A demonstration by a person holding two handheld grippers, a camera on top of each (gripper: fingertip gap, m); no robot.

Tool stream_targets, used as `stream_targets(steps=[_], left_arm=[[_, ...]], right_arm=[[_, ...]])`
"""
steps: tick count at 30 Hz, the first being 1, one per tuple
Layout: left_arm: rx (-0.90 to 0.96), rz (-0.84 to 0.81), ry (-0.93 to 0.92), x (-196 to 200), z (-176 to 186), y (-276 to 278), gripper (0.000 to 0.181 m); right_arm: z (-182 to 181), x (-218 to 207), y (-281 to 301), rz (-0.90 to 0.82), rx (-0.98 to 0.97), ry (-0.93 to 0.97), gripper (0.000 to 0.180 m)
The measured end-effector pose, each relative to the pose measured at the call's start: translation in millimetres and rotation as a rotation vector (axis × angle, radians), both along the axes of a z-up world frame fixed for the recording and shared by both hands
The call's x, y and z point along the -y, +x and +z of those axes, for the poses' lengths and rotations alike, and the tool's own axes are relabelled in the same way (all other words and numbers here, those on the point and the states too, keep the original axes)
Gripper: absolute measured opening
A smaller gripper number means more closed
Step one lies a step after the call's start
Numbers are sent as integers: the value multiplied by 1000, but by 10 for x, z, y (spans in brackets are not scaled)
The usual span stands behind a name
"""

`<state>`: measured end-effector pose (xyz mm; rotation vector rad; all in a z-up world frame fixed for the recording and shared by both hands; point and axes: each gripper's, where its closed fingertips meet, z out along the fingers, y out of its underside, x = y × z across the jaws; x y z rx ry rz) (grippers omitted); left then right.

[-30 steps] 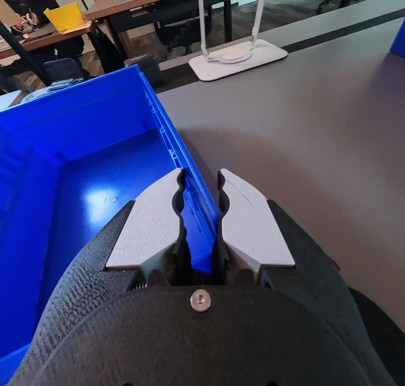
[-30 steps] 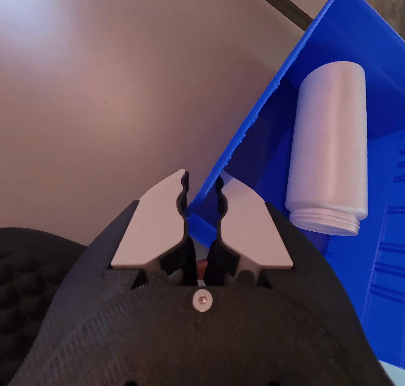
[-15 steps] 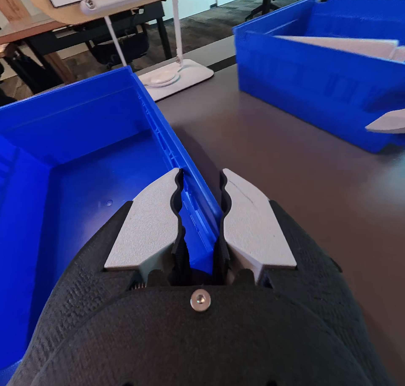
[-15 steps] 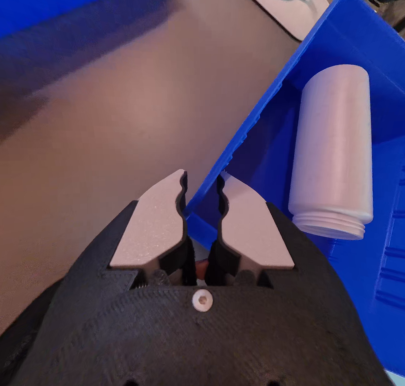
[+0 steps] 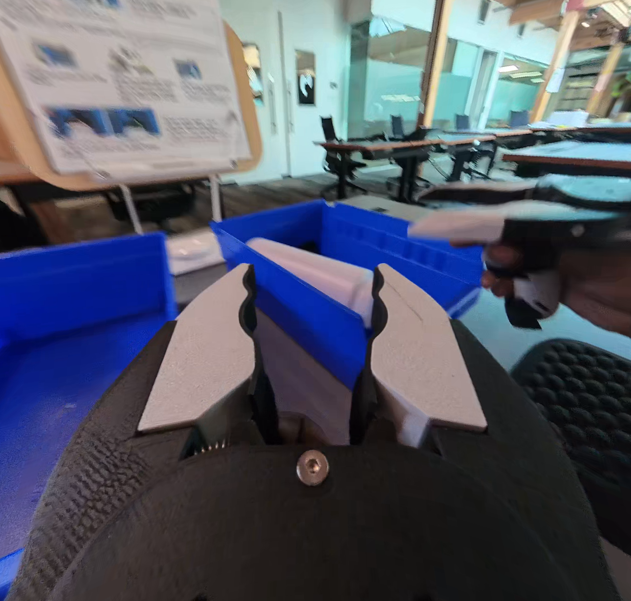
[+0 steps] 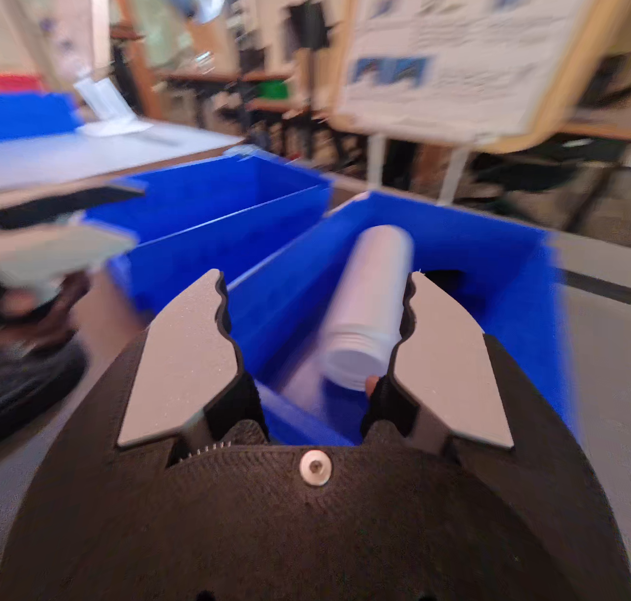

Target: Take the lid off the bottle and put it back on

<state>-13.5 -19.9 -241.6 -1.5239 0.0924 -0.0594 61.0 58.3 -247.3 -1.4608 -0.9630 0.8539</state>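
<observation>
Left wrist view showed, at the left edge of the frame, a blue bin (image 5: 85,297) with nothing visible on the part of its floor that showed. Above it, in the upper left, a blurred instruction board (image 5: 123,68) stood on white legs. At lower centre the left gripper (image 5: 312,284) stood with its jaws apart and nothing between them. Framed in that gap, a second blue bin (image 5: 307,308) sat beyond the fingertips, and the white bottle (image 5: 317,273) lay inside it, just past the right fingertip. At the right edge the right gripper (image 5: 420,231) reached in over this bin, held by a hand (image 5: 594,287). A black mesh chair (image 5: 580,403) showed in the lower right, and the grey counter (image 5: 485,318) carried the bins.

Right wrist view was motion-blurred. At its left edge the left gripper (image 6: 112,243) appeared, its jaw state not readable here. Beyond it lay the first blue bin (image 6: 211,215). At centre the right gripper (image 6: 316,279) had its jaws spread wide, holding nothing. The bottle (image 6: 368,304) lay on its side in the second bin (image 6: 495,270), its threaded, uncapped mouth toward the camera and close beside the right finger; whether they touched could not be told. No lid could be made out. The board (image 6: 454,48) filled the upper right.
</observation>
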Motion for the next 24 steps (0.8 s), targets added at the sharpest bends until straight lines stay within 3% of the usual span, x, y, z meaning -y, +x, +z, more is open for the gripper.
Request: stream_targets(steps=[2,4,8,11,13,14,18,24], left_arm=[[33,-57,-127,-146,-249,163,84],[27,-63,-270,-283,-529,223,96],[-37,-43,-349,-446,-772,250,95],[-102,-25,-400,-524,-896,257,68],[-131,-23,-452,-554,-972,281,40],[-159,18,-453,-573,-971,242,35],[-241,121,-385,-607,-785,120,22],[-247,181,-184,-476,57,-100,16]], right_arm=[[92,-335,405,-220,-32,66,98],[-30,-570,723,-354,76,123,98],[-611,-838,1022,-414,353,42,88],[-951,-810,962,-324,447,-74,63],[-1053,-788,917,-285,483,-94,26],[-1032,-808,937,-308,492,-73,14],[-855,-744,965,-354,577,92,11],[-112,-503,849,-434,533,296,12]])
